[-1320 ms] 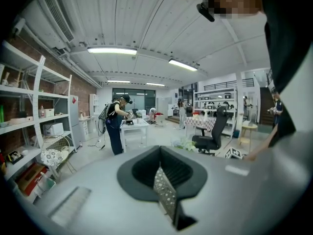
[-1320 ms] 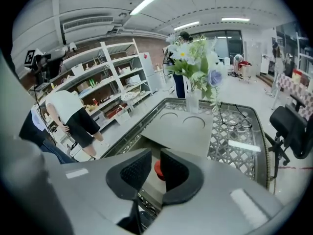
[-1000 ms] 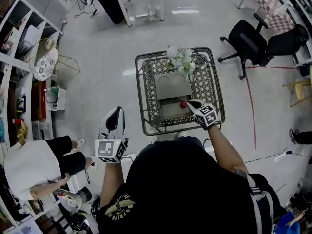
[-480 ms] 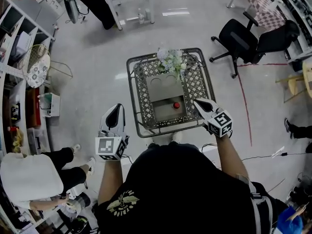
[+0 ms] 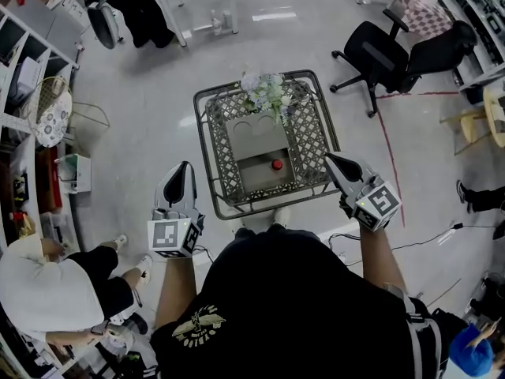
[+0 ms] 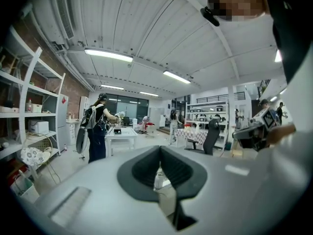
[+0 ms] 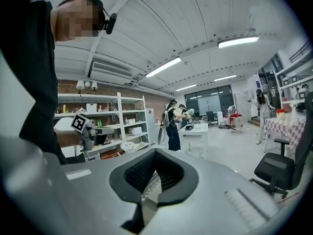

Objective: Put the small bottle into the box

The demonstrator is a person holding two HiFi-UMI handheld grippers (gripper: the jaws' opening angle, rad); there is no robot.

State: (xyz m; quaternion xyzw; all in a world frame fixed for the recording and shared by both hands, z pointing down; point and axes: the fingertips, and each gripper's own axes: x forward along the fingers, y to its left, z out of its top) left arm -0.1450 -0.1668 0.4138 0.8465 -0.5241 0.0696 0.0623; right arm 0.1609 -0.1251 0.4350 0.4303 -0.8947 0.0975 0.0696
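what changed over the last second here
The right gripper, jaws shut, has pulled back from the small bottle in the box, moving right and towards the person, to the wire table's right edge. No grip or release shows. The bottle stays in the box, and the left gripper stays beside the table, shut.

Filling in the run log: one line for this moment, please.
red-capped bottle: in box | left tongs: shut, empty | right tongs: shut, empty

Red-capped small bottle [image 5: 277, 164] upright inside open box [image 5: 256, 136]
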